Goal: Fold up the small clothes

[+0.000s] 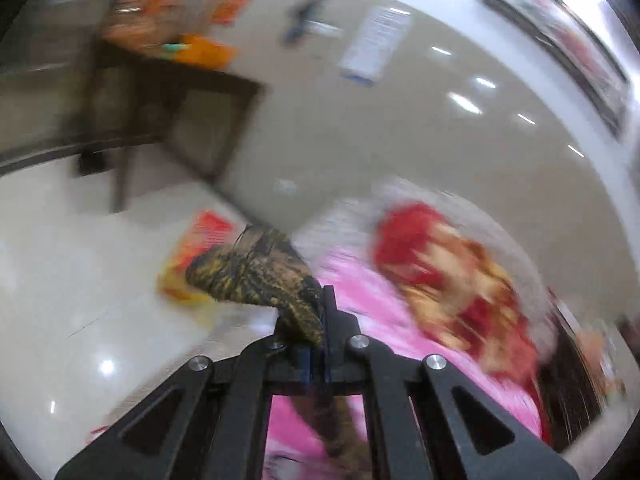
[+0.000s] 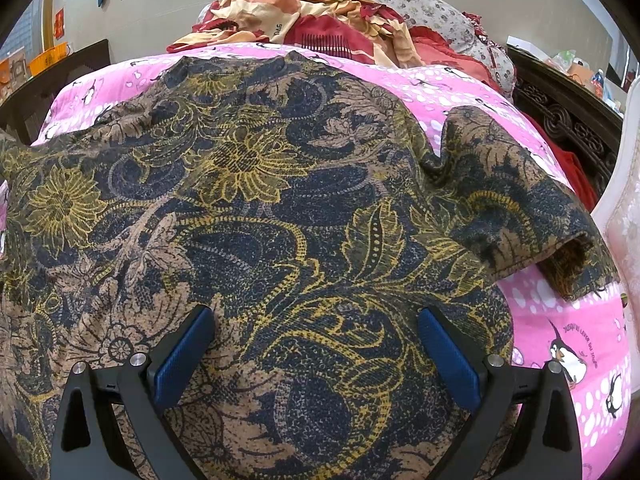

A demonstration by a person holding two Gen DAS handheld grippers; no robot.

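Note:
A dark floral top (image 2: 256, 200) in navy, tan and yellow lies spread on a pink penguin-print sheet (image 2: 560, 320); one sleeve (image 2: 532, 216) reaches to the right. My right gripper (image 2: 316, 344) is open, its blue pads (image 2: 184, 352) just above the top's lower part. My left gripper (image 1: 316, 328) is shut on a bunched part of the same floral top (image 1: 256, 272) and holds it up above the pink sheet (image 1: 360, 292). The left wrist view is blurred by motion.
A red and cream crumpled cloth (image 2: 304, 20) and a floral pillow (image 2: 432, 4) lie at the bed's far end. A dark carved bed frame (image 2: 568, 128) runs on the right. A dark wooden table (image 1: 172, 92) stands on the white floor (image 1: 60, 280).

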